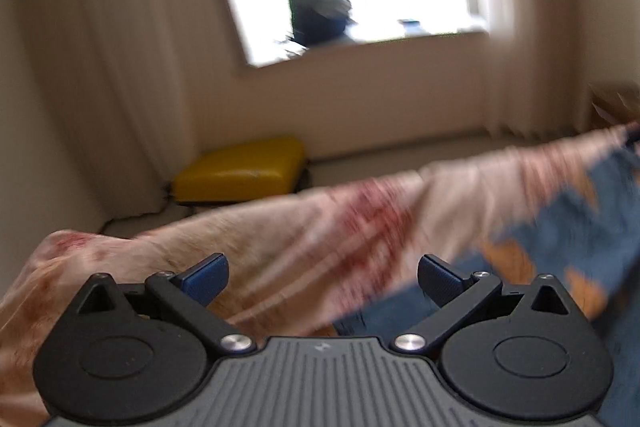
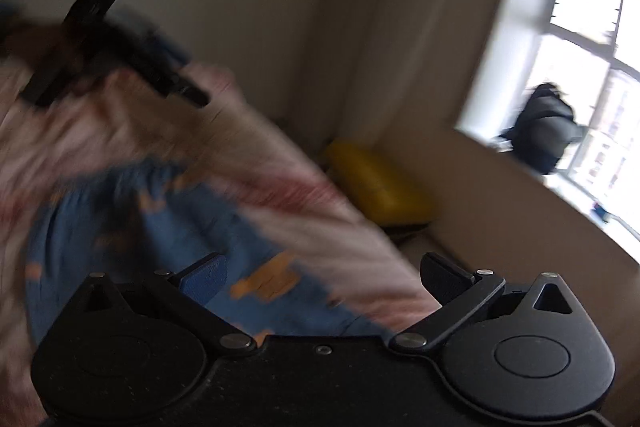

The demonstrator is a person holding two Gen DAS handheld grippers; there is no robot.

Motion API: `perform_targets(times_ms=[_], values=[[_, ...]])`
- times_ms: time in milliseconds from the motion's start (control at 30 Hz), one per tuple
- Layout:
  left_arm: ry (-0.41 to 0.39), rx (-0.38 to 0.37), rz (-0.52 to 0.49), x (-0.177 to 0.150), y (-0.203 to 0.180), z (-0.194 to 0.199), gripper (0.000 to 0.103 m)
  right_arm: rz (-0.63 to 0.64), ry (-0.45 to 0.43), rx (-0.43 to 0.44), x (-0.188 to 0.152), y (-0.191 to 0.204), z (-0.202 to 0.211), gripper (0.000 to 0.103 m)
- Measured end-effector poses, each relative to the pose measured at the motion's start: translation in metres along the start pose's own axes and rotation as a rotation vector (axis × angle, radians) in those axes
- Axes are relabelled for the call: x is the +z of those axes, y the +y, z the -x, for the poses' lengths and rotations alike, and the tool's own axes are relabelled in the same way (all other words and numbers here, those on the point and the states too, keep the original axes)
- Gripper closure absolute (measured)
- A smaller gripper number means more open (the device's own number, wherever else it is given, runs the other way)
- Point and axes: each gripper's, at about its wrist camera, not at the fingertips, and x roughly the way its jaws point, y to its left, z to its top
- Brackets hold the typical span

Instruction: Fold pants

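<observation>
Two grippers, both spread wide, nothing pinched in either. Biggest thing first: pink-and-red patterned bedspread (image 1: 280, 239), covering whole work surface, sloping up to the right in left wrist view. Lying on it: blue pants w/ orange print (image 2: 152, 219), flat or loosely bunched, hard to say through motion blur.

Key relation: in left wrist view, pants (image 1: 568, 219) sit to the right of left gripper (image 1: 323, 277) and partly under its right finger (image 1: 440, 285); left finger (image 1: 206, 279) over bare bedspread only. In right wrist view, right gripper (image 2: 323, 277) straddles pants' edge: left finger (image 2: 204, 279) over blue cloth, right finger (image 2: 444, 281) past bedspread edge, over floor. Probably right gripper nearer to bulk of garment; left needs to shift rightward to reach it.

Long axis of pants: cannot tell for sure; blue patch seems to run diagonally, up-left to down-right, in right wrist view. Waistband vs cuffs: not readable.

Smaller bits: dark blurred shape (image 2: 100, 35) up-left in right wrist view, likely the other gripper, above far end of cloth. Yellow cushion (image 1: 240, 173) on floor by wall, well apart. Dark bag (image 1: 320, 11) on window sill.

Judgement: fold not yet begun; next move prob. a drop onto cloth edge, then pinch.
</observation>
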Motion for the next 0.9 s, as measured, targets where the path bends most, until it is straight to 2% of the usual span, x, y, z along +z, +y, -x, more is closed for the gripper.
perform_targets(times_ms=[133,267,400,467,533,667,733,800,867,900], values=[[0.084,-0.113,-0.102,-0.013,-0.006,-0.039,0.0,-0.015,0.085,0.146,0.008,-0.008,-0.049,0.001],[0.15,-0.197,-0.169,-0.031,0.0,-0.06,0.0,-0.04,0.147,0.192,0.01,-0.033,-0.093,0.005],[0.225,-0.257,-0.149,-0.041,0.02,-0.079,0.001,-0.155,0.171,0.241,0.004,-0.068,-0.121,0.007],[0.248,-0.257,-0.124,-0.044,0.03,-0.086,0.008,-0.205,0.182,0.26,0.003,-0.079,-0.132,0.012],[0.268,-0.263,-0.084,-0.046,0.039,-0.094,0.019,-0.224,0.201,0.284,0.0,-0.085,-0.138,0.016],[0.287,-0.316,0.007,-0.047,0.051,-0.098,0.035,-0.179,0.226,0.35,-0.006,-0.082,-0.143,0.018],[0.287,-0.345,0.017,-0.048,0.052,-0.095,0.039,-0.166,0.24,0.353,-0.008,-0.08,-0.143,0.02],[0.298,-0.358,0.008,-0.049,0.047,-0.096,0.045,-0.151,0.244,0.334,-0.008,-0.078,-0.142,0.03],[0.312,-0.364,0.001,-0.048,0.046,-0.094,0.057,-0.153,0.243,0.32,-0.008,-0.078,-0.14,0.053],[0.318,-0.364,-0.003,-0.049,0.044,-0.095,0.063,-0.157,0.242,0.313,-0.007,-0.079,-0.139,0.059]])
